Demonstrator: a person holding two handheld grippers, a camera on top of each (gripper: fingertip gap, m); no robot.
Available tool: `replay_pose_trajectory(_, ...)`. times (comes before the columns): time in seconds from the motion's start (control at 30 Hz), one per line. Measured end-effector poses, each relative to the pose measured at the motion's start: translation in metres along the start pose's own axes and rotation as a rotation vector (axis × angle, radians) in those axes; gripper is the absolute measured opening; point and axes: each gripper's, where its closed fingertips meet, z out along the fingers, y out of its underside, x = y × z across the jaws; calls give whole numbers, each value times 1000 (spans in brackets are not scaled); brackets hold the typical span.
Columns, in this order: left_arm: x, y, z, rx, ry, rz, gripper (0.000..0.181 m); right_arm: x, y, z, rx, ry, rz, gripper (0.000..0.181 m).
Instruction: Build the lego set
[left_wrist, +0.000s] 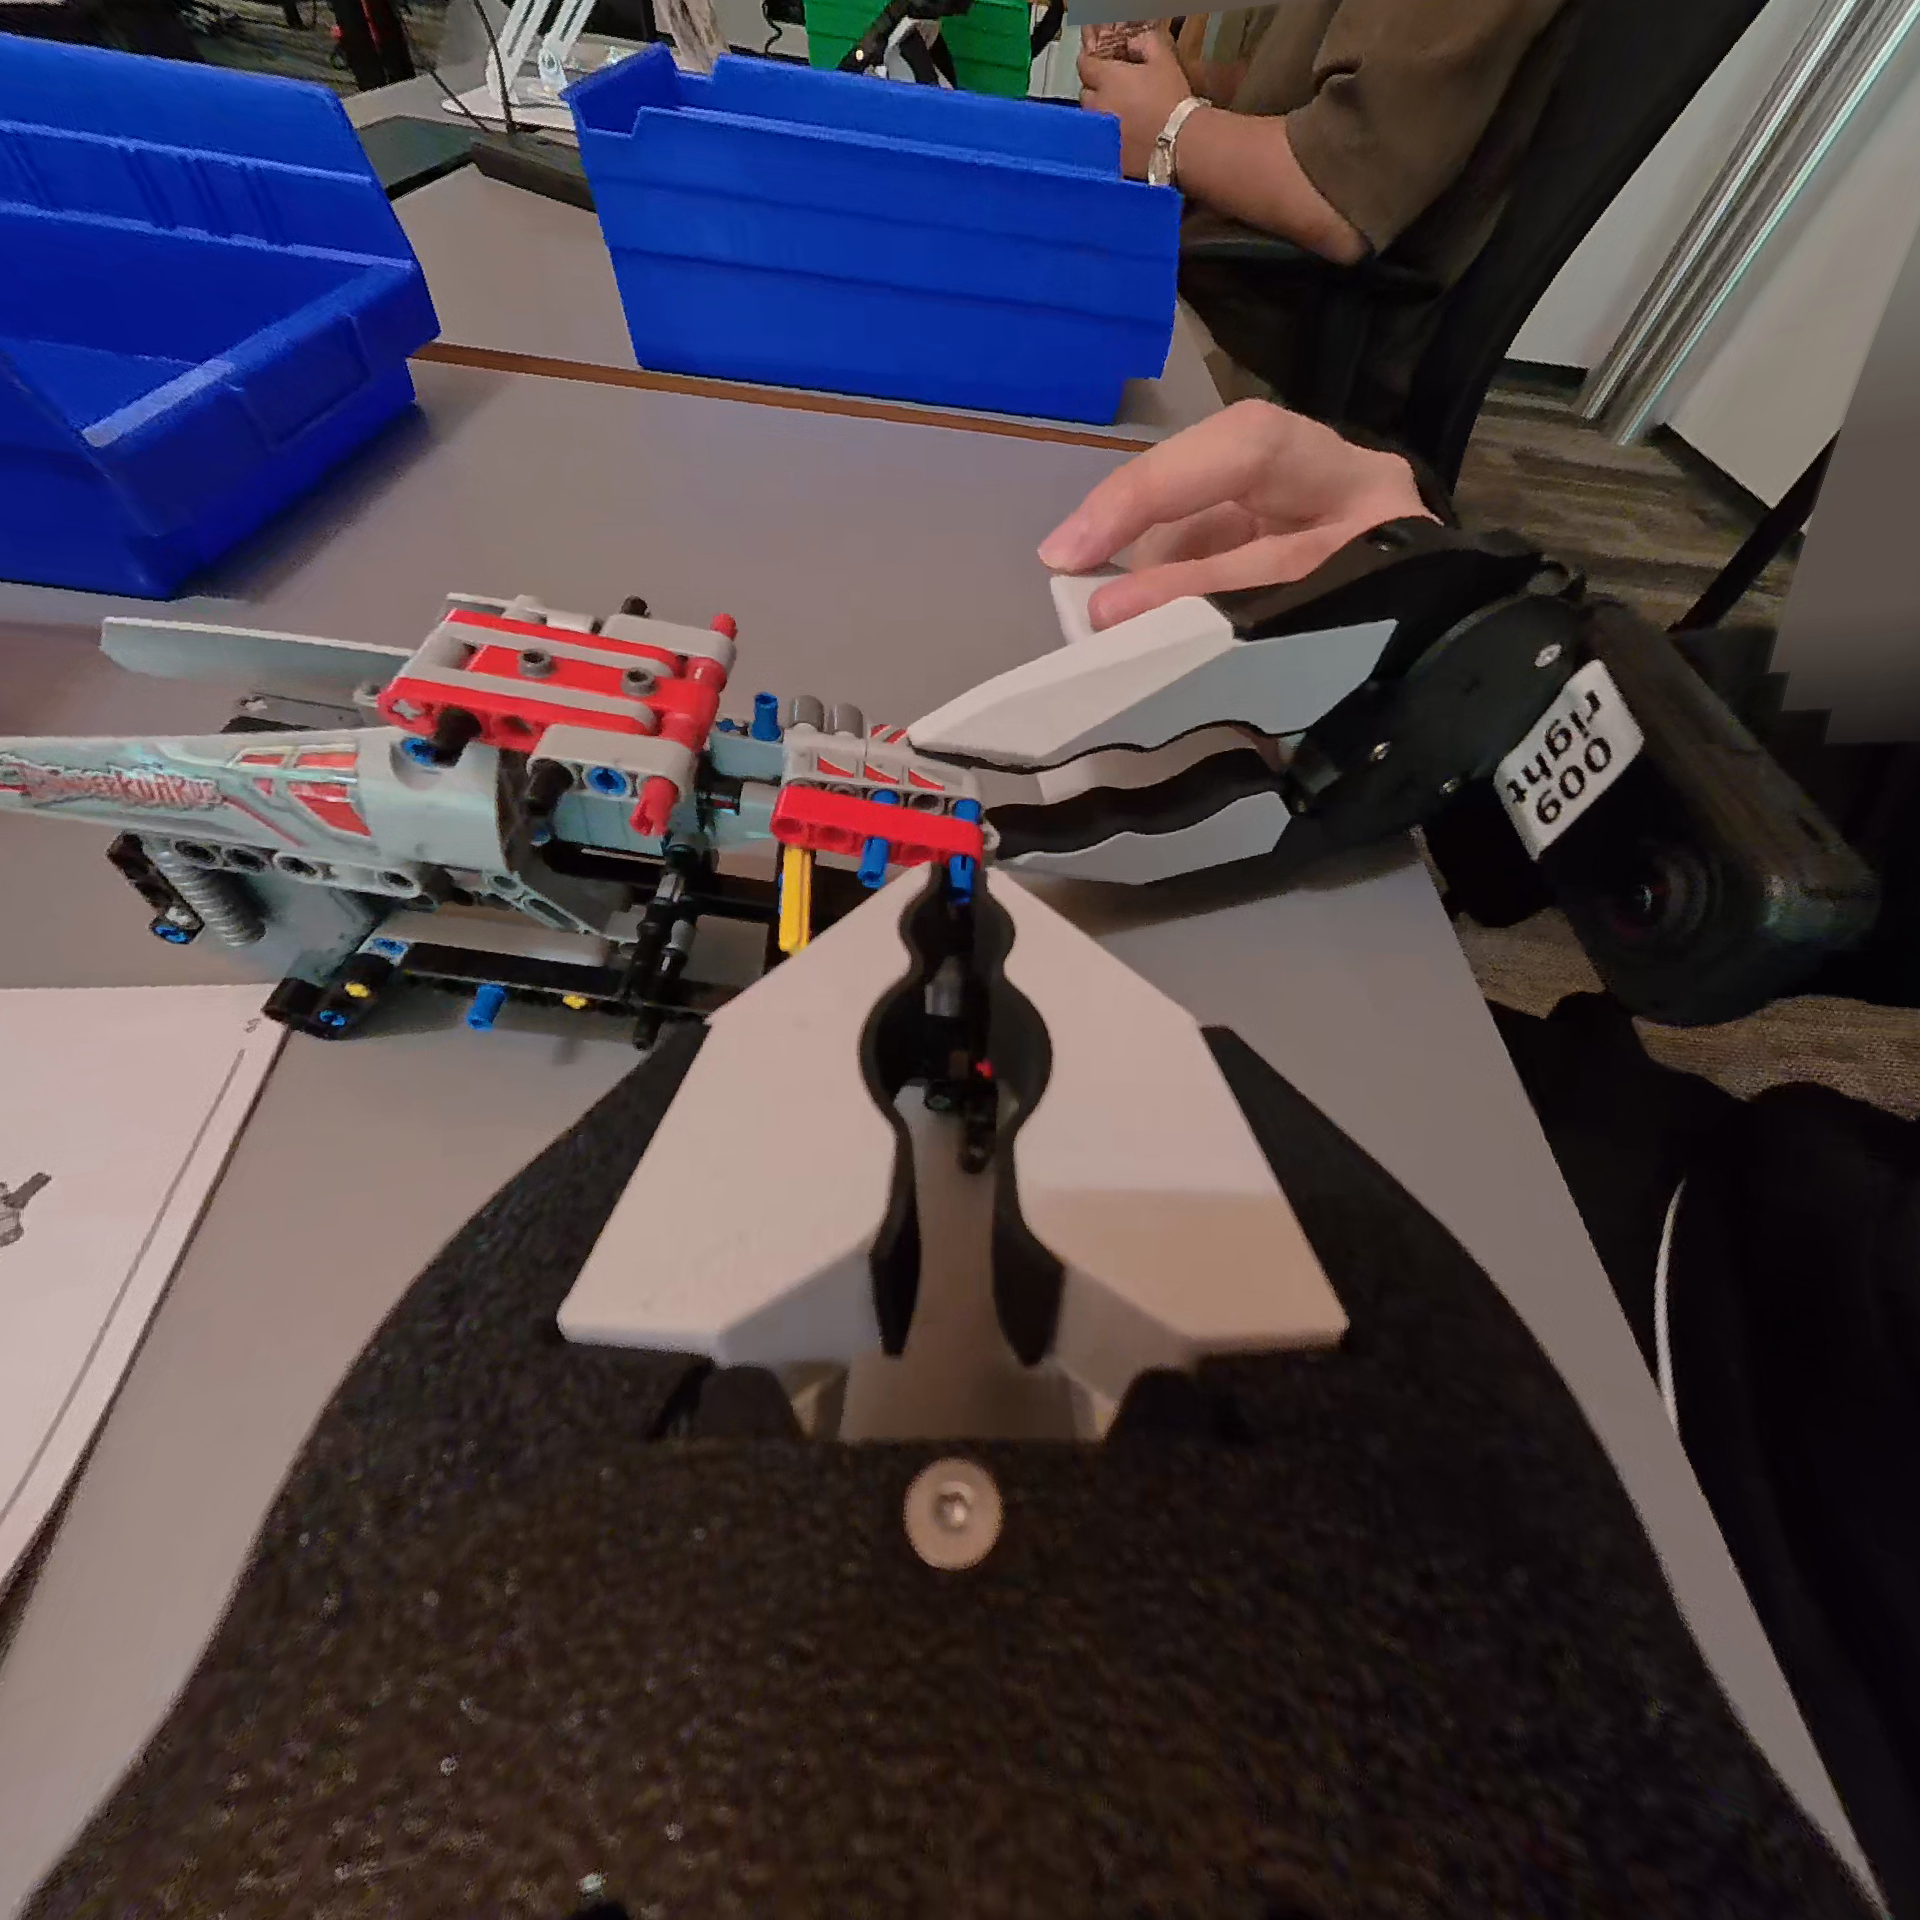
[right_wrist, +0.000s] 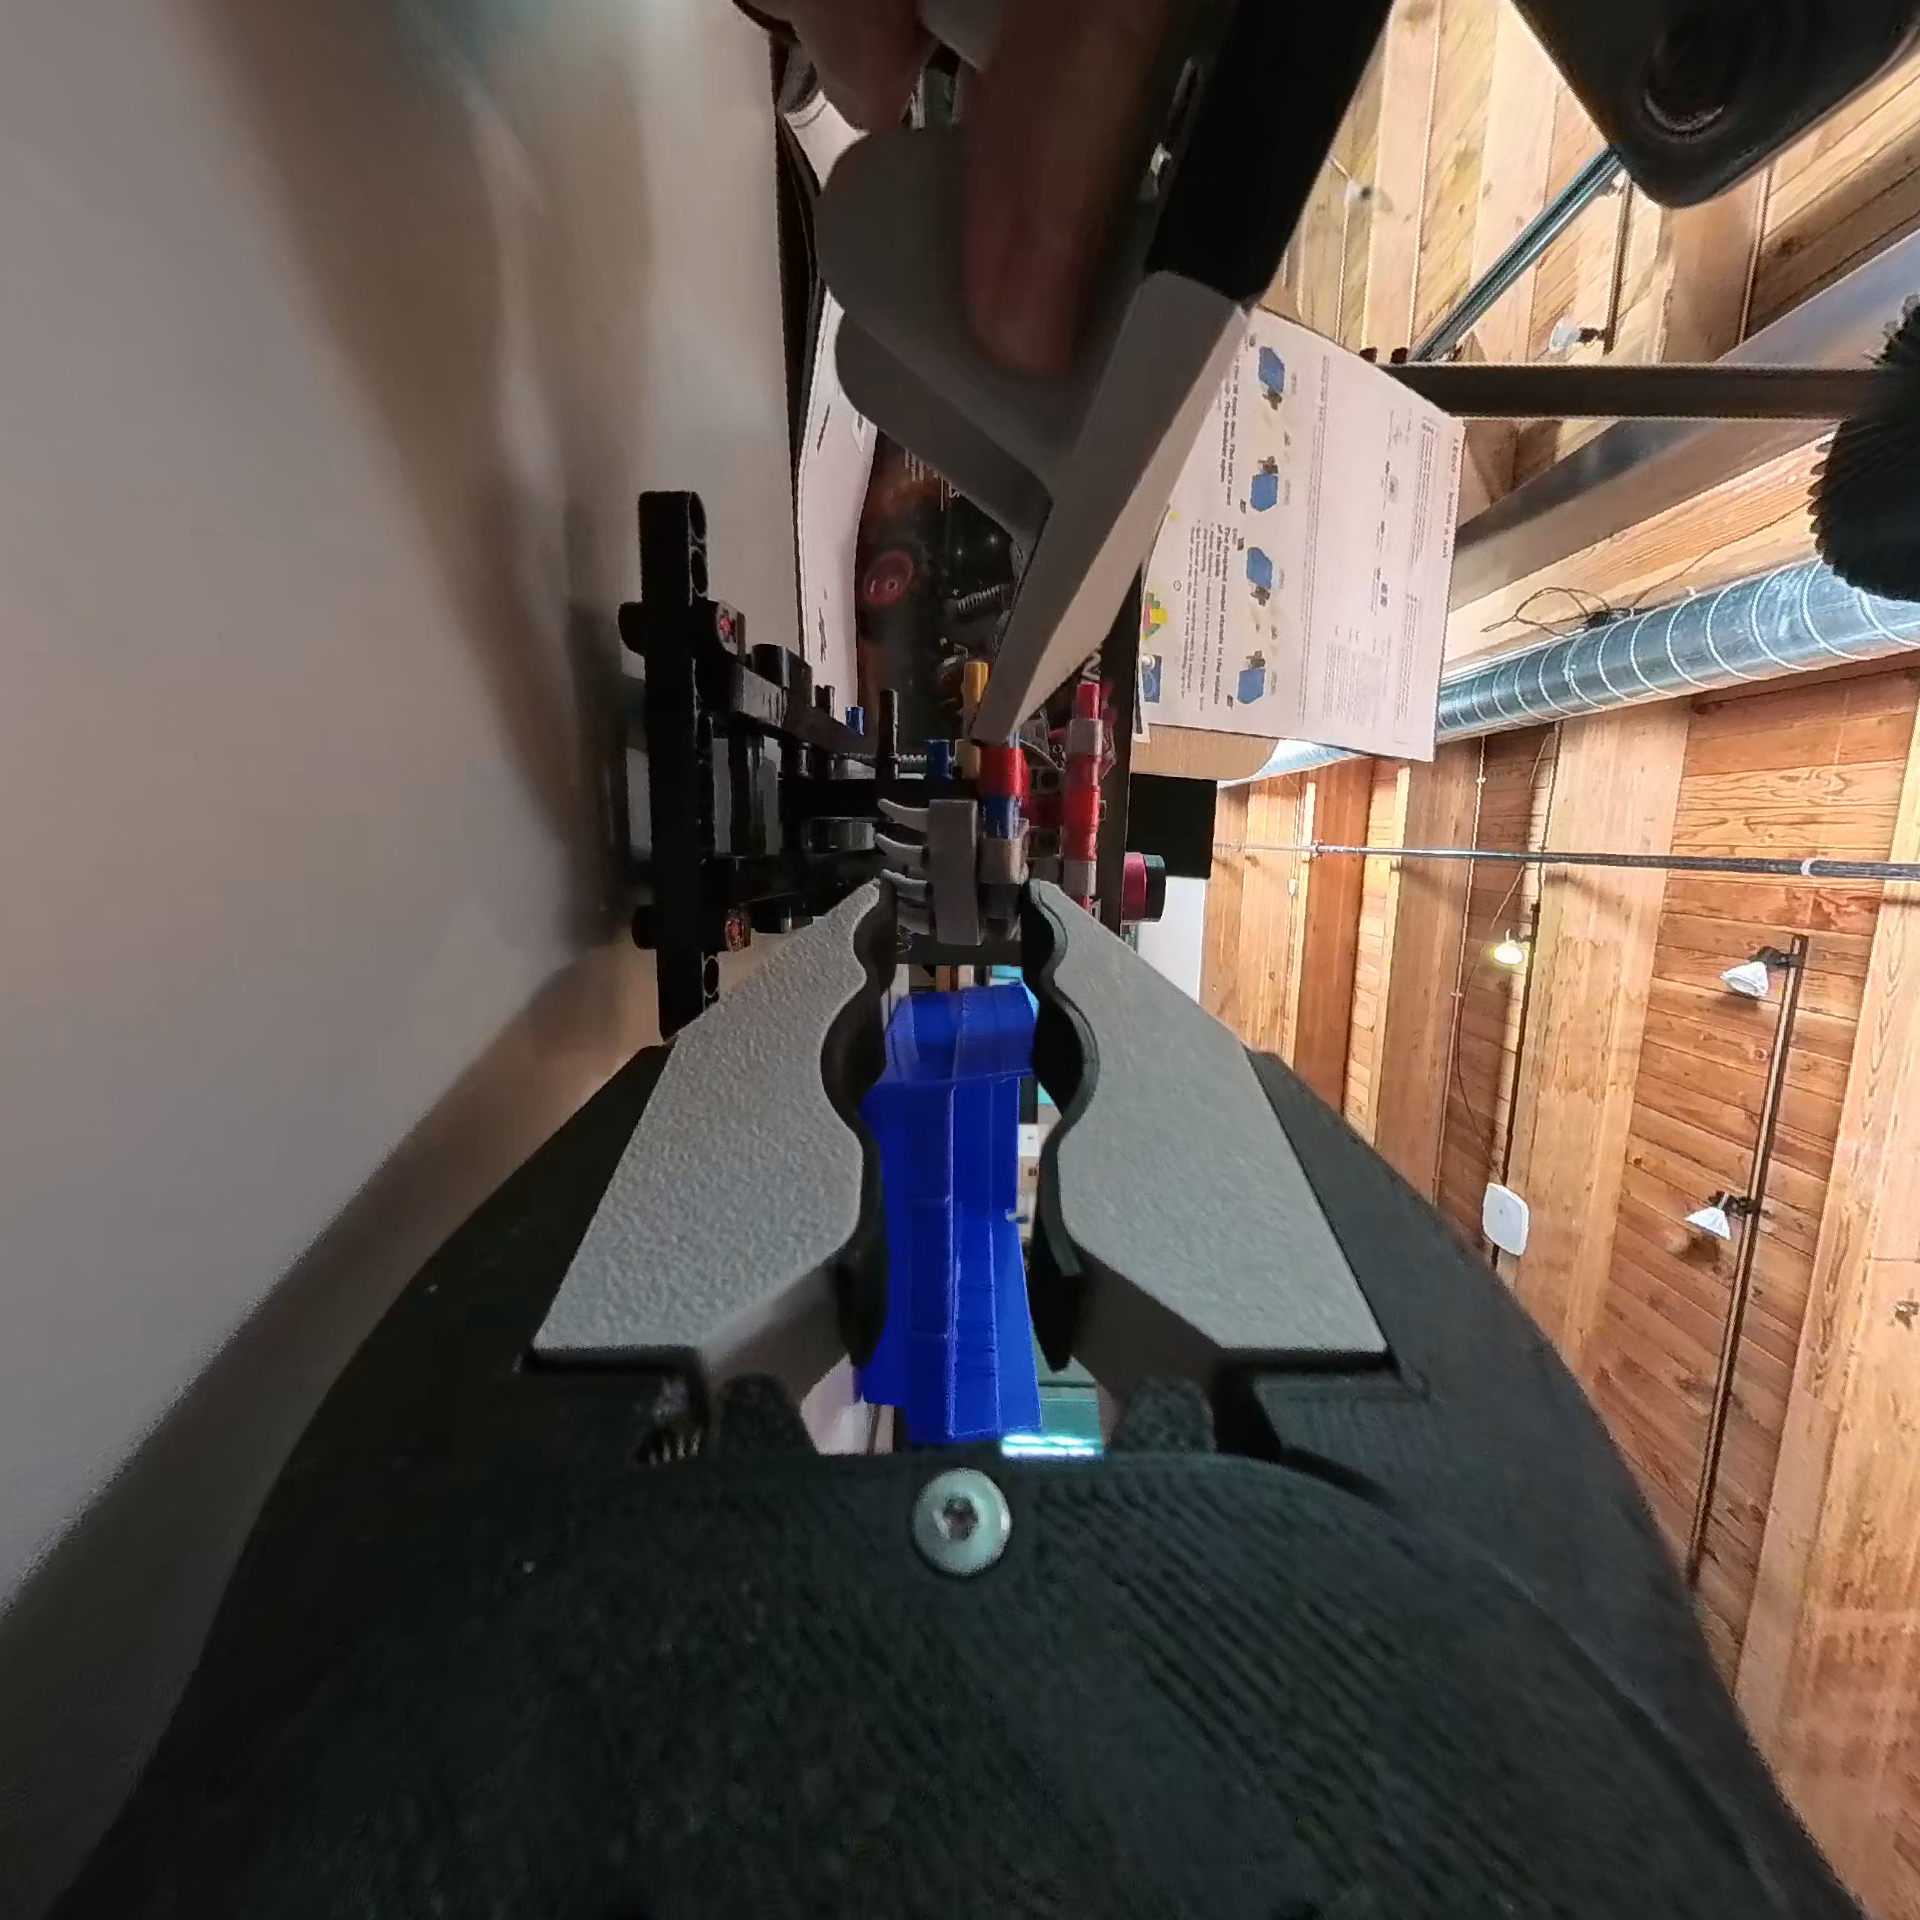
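Note:
The lego model, a long grey, red and black vehicle, lies on the grey table. My left gripper is shut on a small blue pin under the right end of the model's red beam. My right gripper comes in from the right and is shut on the model's grey end block. In the right wrist view, my right gripper clamps that grey block. A left gripper finger comes down onto the red beam end.
Two blue bins stand behind the model. An instruction booklet lies at the front left. The table's right edge is close to both grippers. A seated person's arm is at the back right. Only a small space, under 4 cm, lies between the two pairs of fingers.

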Motion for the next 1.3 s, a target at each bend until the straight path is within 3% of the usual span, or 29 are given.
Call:
replay_pose_trajectory(0.23,-4,0,-2,27,-33,-144,1,0,0,6,-83,13,-86,20)
replay_pose_trajectory(0.57,-9,1,-5,-49,-249,214,1,1,-1,13,-170,2,-42,19)
replay_pose_trajectory(0.73,-8,-1,-12,-22,-55,248,1,2,-3,12,-40,-13,140,20)
replay_pose_trajectory(0.8,-6,2,-19,-8,36,293,1,6,-6,5,56,-32,215,35)
replay_pose_trajectory(0.87,-5,3,-23,18,87,299,2,11,-2,-4,106,-108,416,43)
replay_pose_trajectory(1.0,-4,4,-25,30,114,292,2,41,7,-13,214,-319,1175,43)
replay_pose_trajectory(1.07,-3,4,-25,32,114,287,2,36,0,-10,242,-481,1415,45)
replay_pose_trajectory(1.23,-1,5,-25,28,96,300,2,11,-20,2,207,-695,1700,43)
replay_pose_trajectory(1.3,-1,5,-25,33,99,296,2,11,-22,3,208,-698,1728,28)
